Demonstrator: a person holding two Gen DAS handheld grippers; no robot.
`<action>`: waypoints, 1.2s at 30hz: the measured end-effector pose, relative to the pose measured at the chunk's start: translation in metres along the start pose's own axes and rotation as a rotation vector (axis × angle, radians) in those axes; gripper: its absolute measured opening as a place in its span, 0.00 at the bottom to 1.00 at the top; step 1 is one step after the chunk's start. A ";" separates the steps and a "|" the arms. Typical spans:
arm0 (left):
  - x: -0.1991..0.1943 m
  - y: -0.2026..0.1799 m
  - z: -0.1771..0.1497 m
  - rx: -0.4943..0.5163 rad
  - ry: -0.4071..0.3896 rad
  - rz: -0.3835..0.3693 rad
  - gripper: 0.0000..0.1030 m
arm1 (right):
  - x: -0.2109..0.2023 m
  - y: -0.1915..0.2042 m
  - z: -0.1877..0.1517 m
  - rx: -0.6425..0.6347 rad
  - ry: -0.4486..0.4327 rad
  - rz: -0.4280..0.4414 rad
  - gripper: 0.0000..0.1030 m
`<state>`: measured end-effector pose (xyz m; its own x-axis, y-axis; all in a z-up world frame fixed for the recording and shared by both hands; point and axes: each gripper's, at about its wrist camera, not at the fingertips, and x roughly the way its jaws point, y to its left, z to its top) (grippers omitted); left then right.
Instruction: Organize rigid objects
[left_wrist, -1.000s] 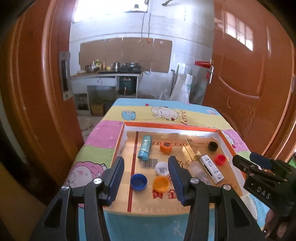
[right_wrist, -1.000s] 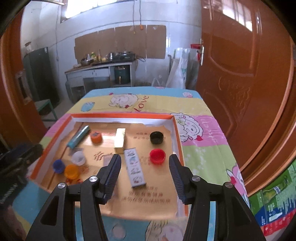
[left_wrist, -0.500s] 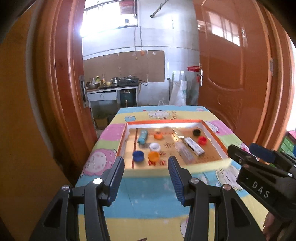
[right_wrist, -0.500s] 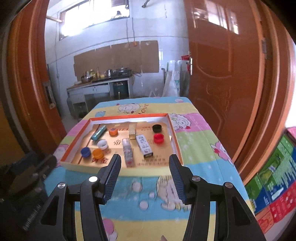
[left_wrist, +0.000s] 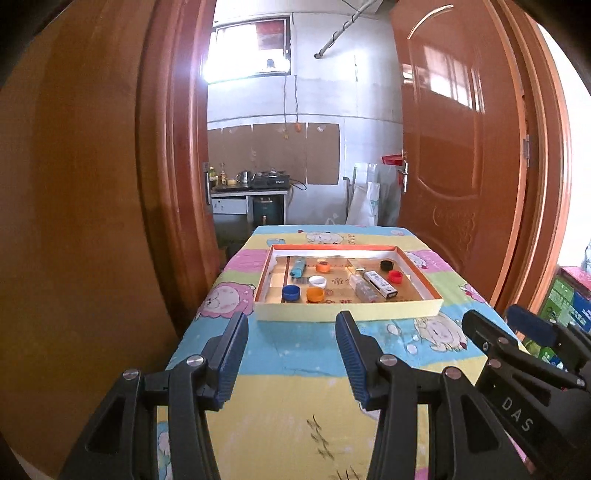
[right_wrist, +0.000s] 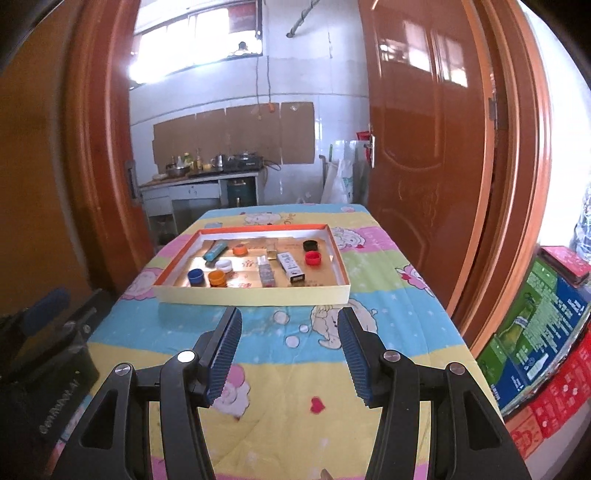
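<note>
The table (right_wrist: 291, 373), under a cartoon-print cloth, carries a shallow tray (right_wrist: 255, 293) at its far half, and everything to be organized sits inside it. The risks here look mostly about reach and crowding. Both grippers hang well short of the tray over bare cloth, the left gripper (left_wrist: 291, 356) and the right gripper (right_wrist: 290, 356) each with jaws open and nothing between them, so any pick has to clear the tray's near wall; a low approach could nudge the light tray along the cloth. The white box (right_wrist: 291, 268) and the clear box (right_wrist: 266, 275) lie just beside each other, so closing on one may drag the other. The teal tube (left_wrist: 297, 267) might roll if clipped. The caps are small and low, easy to pinch off-centre and flick: blue cap (left_wrist: 291, 292) near orange cap (left_wrist: 315, 294), white cap (left_wrist: 317, 281), red cap (right_wrist: 313, 258), black cap (right_wrist: 310, 244). A gold item behind the boxes is probably another box, too small to tell.
</note>
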<state>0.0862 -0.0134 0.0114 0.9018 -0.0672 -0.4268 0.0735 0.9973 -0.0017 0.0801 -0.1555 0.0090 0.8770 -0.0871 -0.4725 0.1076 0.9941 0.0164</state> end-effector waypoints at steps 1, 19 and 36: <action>-0.002 0.000 -0.001 -0.003 0.000 -0.009 0.48 | -0.006 0.002 -0.001 -0.005 -0.010 -0.004 0.54; -0.042 -0.001 -0.012 0.002 -0.033 0.018 0.48 | -0.053 0.009 -0.015 -0.019 -0.084 0.009 0.56; -0.043 -0.004 -0.016 0.003 -0.027 0.021 0.48 | -0.055 0.011 -0.019 -0.030 -0.085 0.020 0.56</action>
<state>0.0400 -0.0137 0.0155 0.9145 -0.0467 -0.4019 0.0553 0.9984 0.0098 0.0239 -0.1384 0.0184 0.9155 -0.0708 -0.3961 0.0762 0.9971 -0.0020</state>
